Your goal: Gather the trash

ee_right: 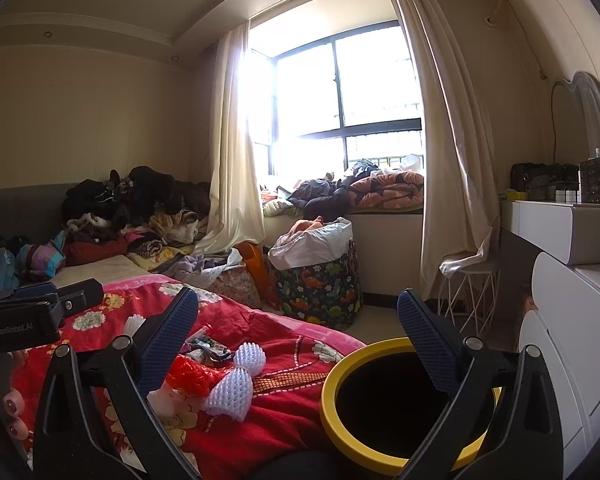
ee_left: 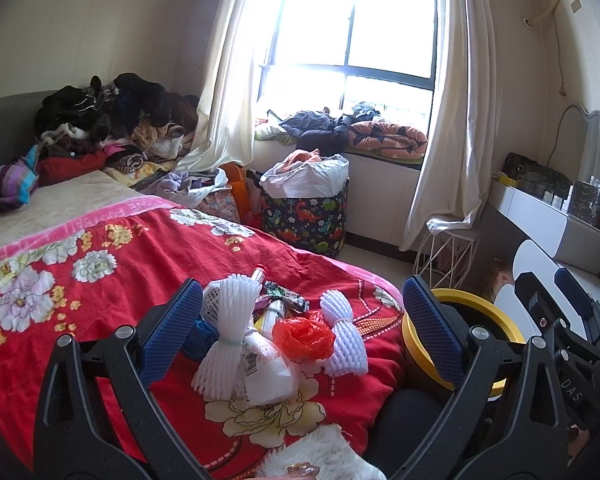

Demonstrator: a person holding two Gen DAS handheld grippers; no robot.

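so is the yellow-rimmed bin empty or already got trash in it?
Cannot tell. The bin stands upright and open-topped beside the bed, but its inside reads only as black in the right wrist view; no trash shows.

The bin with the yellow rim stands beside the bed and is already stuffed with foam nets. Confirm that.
Wrong on the contents. The bin with the yellow rim does stand beside the bed, but the right wrist view looks into a dark interior with no foam nets; they lie on the bed.

Red floral bed under foam nets, orange bag.
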